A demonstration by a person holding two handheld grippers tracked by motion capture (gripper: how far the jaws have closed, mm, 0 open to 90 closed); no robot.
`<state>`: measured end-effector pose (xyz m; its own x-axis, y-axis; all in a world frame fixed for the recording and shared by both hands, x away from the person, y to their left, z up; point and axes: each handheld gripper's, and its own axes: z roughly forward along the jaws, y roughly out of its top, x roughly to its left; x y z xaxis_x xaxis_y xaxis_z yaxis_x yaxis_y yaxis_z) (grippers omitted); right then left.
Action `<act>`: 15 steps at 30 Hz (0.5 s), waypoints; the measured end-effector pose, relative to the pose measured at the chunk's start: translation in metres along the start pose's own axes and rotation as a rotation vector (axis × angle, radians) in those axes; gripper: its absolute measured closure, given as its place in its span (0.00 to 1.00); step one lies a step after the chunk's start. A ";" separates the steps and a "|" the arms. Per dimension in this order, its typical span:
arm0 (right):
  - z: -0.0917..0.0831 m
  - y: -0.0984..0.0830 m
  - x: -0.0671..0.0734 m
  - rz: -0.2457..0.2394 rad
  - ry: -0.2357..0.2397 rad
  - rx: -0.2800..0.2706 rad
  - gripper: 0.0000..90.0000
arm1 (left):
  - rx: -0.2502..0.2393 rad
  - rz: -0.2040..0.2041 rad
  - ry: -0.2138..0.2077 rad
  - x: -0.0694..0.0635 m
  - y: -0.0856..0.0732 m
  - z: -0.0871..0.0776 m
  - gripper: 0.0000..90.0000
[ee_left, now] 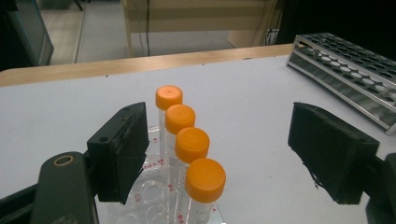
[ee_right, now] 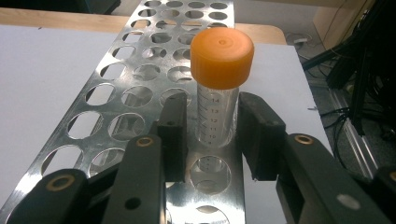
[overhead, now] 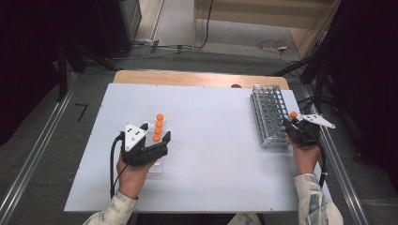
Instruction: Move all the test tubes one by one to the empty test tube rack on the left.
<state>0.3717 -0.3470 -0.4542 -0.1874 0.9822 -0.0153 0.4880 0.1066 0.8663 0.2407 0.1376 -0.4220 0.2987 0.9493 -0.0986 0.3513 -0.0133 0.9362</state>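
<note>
- Far left of the desk (overhead: 206,187): bare white surface, with a strip of wood showing along the far edge.
- The left claw (overhead: 157,138) hangs over a clear plastic stand (ee_left: 149,186); its jaws are spread wide, released, gripping nothing.
- In that stand is a row of four orange-capped tubes (ee_left: 191,154) (caps up, long axes vertical), running away from the person in a straight line. In the left gripper view they sit between the two jaws, nearer the left-hand one, with clear air on the other side.
- The middle of the desk lies open between the two hands, so nothing stands between the stand and the metal rack (overhead: 267,115).
- That rack, a long perforated steel frame with rows of round holes, lies lengthwise away from the person near the right edge of the desk.
- The right claw (ee_right: 212,126) is at the rack's near right corner. Its jaws flank a single tube (ee_right: 217,112) with an orange cap (ee_right: 222,56); they look snug against the clear wall, grasping it (the pads' contact is hard to be sure of).
- This tube stands upright, cap on top, long axis vertical, its lower end dropping into a hole of the rack.
- Beyond the desk's right edge: dark cables on the floor and a metal rail.
</note>
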 end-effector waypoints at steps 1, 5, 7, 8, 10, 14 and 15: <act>0.000 0.000 0.000 -0.002 0.004 -0.002 0.72 | 0.000 0.000 0.000 0.000 0.000 0.000 0.23; 0.001 0.001 0.002 -0.009 0.003 -0.006 0.78 | 0.001 -0.001 0.000 0.000 0.000 0.000 0.23; 0.001 0.002 0.000 -0.008 -0.003 -0.012 0.80 | 0.003 0.002 -0.001 -0.001 0.000 0.000 0.23; 0.000 0.002 -0.001 -0.001 -0.001 -0.013 0.80 | 0.003 0.002 -0.001 0.000 -0.001 0.001 0.23; -0.001 0.004 -0.002 0.004 -0.002 -0.021 0.80 | 0.002 0.001 -0.001 -0.001 -0.001 0.001 0.23; -0.007 0.009 -0.003 0.010 0.000 -0.045 0.80 | 0.003 0.000 -0.001 -0.001 -0.001 0.001 0.23; -0.010 0.011 -0.003 0.011 0.001 -0.055 0.80 | 0.003 0.001 -0.001 -0.001 -0.001 0.001 0.23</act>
<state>0.3692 -0.3500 -0.4401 -0.1829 0.9831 -0.0058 0.4422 0.0875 0.8926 0.2413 0.1363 -0.4234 0.2996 0.9490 -0.0980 0.3533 -0.0150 0.9354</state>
